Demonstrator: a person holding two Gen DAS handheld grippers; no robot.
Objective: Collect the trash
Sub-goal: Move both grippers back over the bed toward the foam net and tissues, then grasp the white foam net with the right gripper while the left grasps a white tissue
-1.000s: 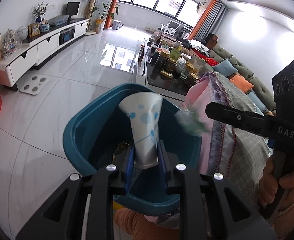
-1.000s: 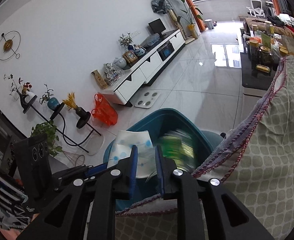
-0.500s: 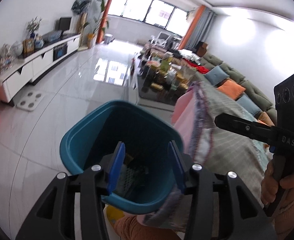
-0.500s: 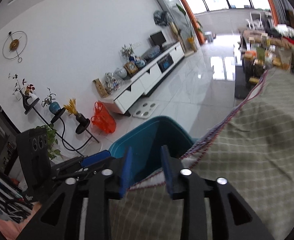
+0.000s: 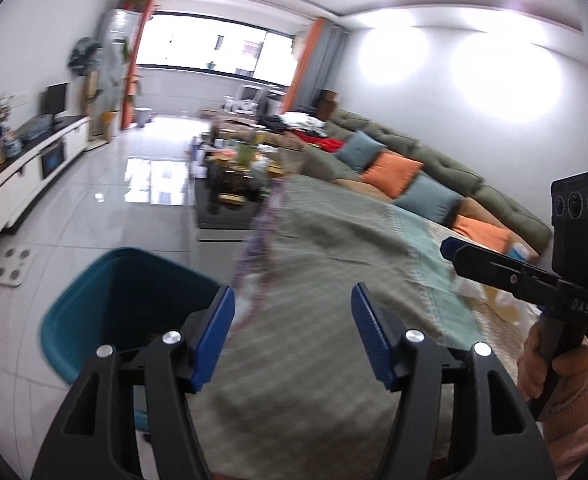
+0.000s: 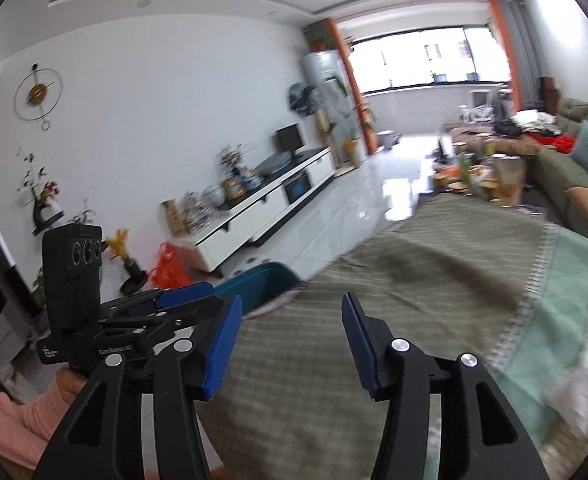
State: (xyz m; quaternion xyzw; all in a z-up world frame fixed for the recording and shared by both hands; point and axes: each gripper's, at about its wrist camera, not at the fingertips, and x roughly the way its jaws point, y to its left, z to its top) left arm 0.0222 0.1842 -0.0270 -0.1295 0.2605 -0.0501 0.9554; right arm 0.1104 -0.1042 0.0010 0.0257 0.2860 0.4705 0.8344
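Observation:
A teal plastic bin [image 5: 106, 304] stands on the floor beside the cloth-covered table; only its rim [image 6: 254, 278] shows in the right wrist view. My left gripper [image 5: 292, 312] is open and empty, over the table edge just right of the bin. My right gripper [image 6: 288, 320] is open and empty above the green checked tablecloth [image 6: 433, 280]. The right gripper also shows in the left wrist view [image 5: 501, 268], and the left gripper in the right wrist view [image 6: 166, 304]. Blurred pale items [image 6: 581, 380] lie on the table at the far right.
A dark coffee table [image 5: 234, 184] crowded with jars stands ahead. A green sofa [image 5: 433, 168] with orange and blue cushions runs along the right. A white TV cabinet [image 6: 262, 208] lines the left wall. An orange bag [image 6: 170, 266] sits on the floor.
Both grippers let go of their trash over the bin: the left a dotted paper cup, the right a green wrapper. Both opened wide and swung right, over the table.

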